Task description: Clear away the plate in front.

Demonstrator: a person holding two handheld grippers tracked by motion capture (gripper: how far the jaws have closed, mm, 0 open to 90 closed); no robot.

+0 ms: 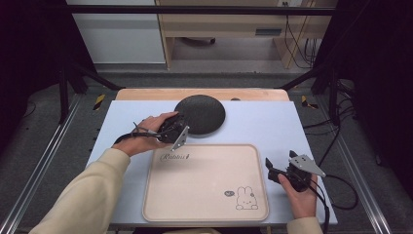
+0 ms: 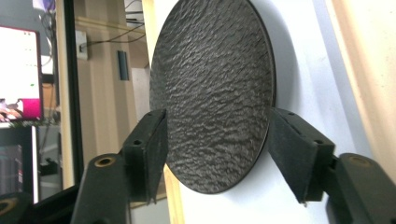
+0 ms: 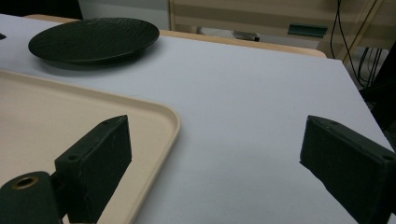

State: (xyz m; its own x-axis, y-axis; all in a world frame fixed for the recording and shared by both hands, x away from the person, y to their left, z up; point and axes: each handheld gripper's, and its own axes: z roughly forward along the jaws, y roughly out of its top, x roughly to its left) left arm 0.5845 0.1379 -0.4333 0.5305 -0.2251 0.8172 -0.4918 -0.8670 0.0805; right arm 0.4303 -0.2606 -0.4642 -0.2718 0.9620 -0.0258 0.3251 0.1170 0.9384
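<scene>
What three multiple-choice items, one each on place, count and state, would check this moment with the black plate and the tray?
1. Where does the black plate lie?
A. on the pale mat beyond the tray
B. on the tray
C. on the floor

2. How many rabbit drawings does the beige tray bear?
A. none
B. one
C. three

3. How do the left tongs stand?
A. shut, away from the plate
B. shut on the tray's rim
C. open, astride the plate's near rim

Key: 1 A, the high view shows the plate on the mat past the tray's far edge. 2 B, a single rabbit sits in one corner. 3 C, the left gripper view shows a jaw on either side of the rim with gaps left.
</scene>
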